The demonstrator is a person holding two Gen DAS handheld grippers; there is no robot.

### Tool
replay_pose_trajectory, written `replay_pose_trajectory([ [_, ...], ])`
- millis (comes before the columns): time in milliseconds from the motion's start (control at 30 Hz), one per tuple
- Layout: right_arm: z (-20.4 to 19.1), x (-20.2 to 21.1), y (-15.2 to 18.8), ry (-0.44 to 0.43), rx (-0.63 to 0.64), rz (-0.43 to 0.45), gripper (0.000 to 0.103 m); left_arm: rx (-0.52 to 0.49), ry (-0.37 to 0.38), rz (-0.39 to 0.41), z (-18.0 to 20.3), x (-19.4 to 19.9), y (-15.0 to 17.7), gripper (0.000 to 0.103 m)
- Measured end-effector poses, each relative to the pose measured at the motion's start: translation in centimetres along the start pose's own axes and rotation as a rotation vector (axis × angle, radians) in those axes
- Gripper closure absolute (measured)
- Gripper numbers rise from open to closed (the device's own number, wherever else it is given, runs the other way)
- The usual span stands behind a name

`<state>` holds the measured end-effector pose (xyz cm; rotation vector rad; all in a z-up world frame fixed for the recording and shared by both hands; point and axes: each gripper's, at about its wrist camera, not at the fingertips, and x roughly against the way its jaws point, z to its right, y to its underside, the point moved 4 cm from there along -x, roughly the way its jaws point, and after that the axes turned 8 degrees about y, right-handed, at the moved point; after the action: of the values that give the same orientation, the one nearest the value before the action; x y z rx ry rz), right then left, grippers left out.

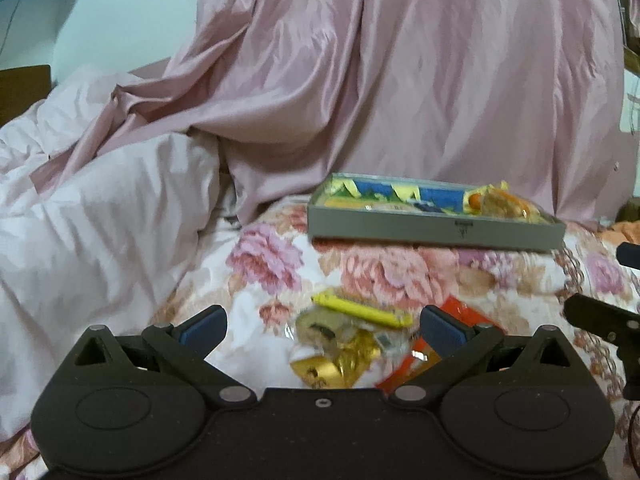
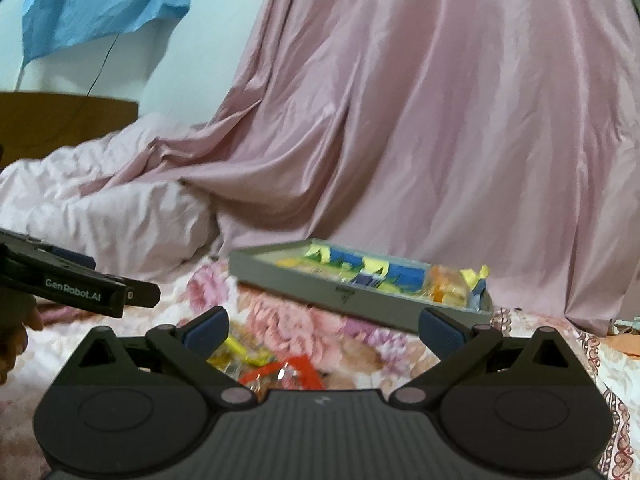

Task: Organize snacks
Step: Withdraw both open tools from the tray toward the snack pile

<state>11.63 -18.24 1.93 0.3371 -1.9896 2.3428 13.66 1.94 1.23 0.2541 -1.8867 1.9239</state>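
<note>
A shallow grey box [image 1: 432, 228] [image 2: 304, 280] lies on the floral bedspread, holding blue, yellow and orange snack packets [image 1: 496, 202] [image 2: 448, 288]. Nearer to me a loose pile of snacks sits on the spread: a yellow bar [image 1: 362, 310], a gold-wrapped packet [image 1: 336, 364] and a red packet [image 1: 416, 364] [image 2: 296, 370]. My left gripper [image 1: 323, 330] hovers open right over this pile, nothing between its fingers. My right gripper [image 2: 322, 330] is open too, just behind the red and yellow snacks [image 2: 240, 350]. The left gripper's body [image 2: 80, 288] shows at the left of the right wrist view.
A crumpled pale pink duvet [image 1: 100, 220] fills the left side of the bed. A dusty-pink curtain [image 1: 400, 72] hangs behind the box. A blue cloth [image 2: 104, 0] hangs on the wall, and a brown headboard [image 2: 68, 120] stands at far left.
</note>
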Motion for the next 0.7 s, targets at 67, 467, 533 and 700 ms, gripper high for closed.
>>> replay_pose_trajectory([
  [67,-0.4,0.2,0.3,-0.008,0.021,-0.024,0.000,0.000,0.005,-0.021,-0.1,0.2,0.5,0.001],
  [467,-3.4,-0.2,3.6,-0.083,0.157,-0.234,0.000,0.031,0.016,-0.149,-0.7,-0.3,2.8,0.001],
  [533,-3.8,-0.6,4.1,-0.100,0.173,-0.264,0.000,0.039,0.018,-0.177,-0.8,-0.6,3.1,0.001],
  [700,-4.8,-1.7,5.4,-0.142,0.198,-0.343,0.000,0.065,0.018,-0.252,-1.3,-1.8,3.8,0.001],
])
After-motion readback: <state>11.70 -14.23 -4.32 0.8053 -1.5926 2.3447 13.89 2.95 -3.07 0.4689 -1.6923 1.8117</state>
